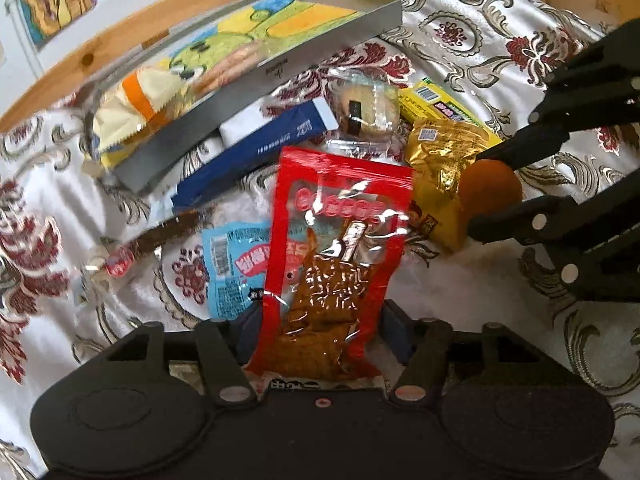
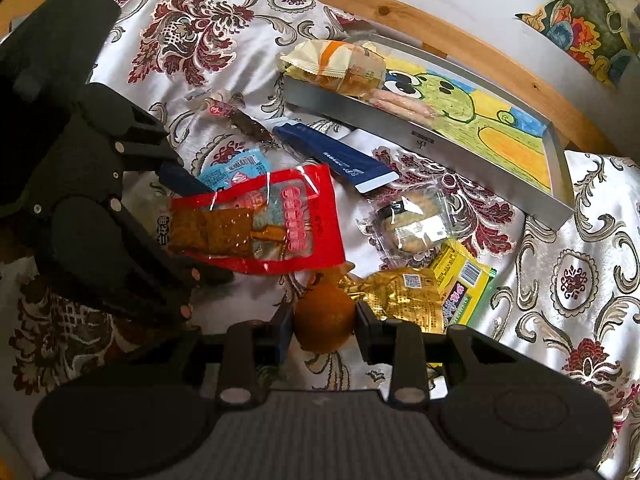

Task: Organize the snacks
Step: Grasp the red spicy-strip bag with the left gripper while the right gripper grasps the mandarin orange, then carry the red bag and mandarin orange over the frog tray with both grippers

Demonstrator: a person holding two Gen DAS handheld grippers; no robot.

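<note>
Between the fingers of the left gripper (image 1: 320, 328), in the left wrist view, a red packet (image 1: 332, 264) is clamped by its lower end and stands up off the floral cloth (image 1: 460, 24). Behind it lie a light-blue packet (image 1: 232, 256), a navy box (image 1: 256, 156), a clear-wrapped cookie (image 1: 366, 112) and a gold packet (image 1: 444, 160). A grey tray (image 1: 256, 80) at the back holds a cream-and-orange packet (image 1: 132, 108). At right, the right gripper (image 1: 496, 196) pinches an orange ball (image 1: 490, 184). From the right wrist view, the right gripper (image 2: 324, 320) is closed on the orange ball (image 2: 324, 316), just beside the gold packet (image 2: 404, 296) and a yellow-green packet (image 2: 464, 280). The left gripper (image 2: 176, 248) grips the red packet (image 2: 272, 220) at its brown end. The tray (image 2: 424, 136) lies beyond, along the wooden rim (image 2: 400, 8).
</note>
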